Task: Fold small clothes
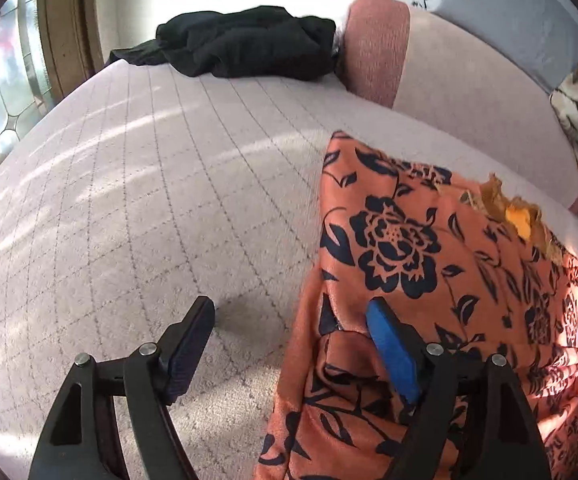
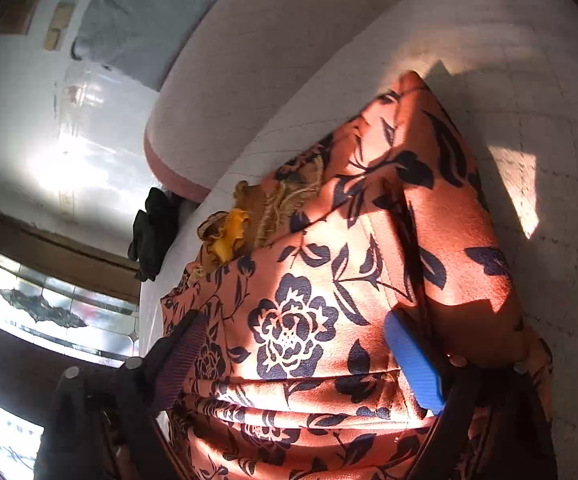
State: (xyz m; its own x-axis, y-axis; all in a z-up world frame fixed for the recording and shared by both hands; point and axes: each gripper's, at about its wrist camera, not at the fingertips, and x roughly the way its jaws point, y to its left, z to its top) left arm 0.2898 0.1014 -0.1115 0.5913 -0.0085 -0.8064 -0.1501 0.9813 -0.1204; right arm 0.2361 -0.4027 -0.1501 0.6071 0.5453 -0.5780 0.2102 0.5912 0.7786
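- One orange floral garment (image 1: pixel 429 264), folded, near the sofa seat's (image 1: pixel 149 200) front edge; no legible label.
- Left gripper (image 1: pixel 289 328): fingers apart, straddling its hem.
- Right gripper (image 2: pixel 293 340): fingers apart over it.
- One black garment (image 1: pixel 245 40), far corner.
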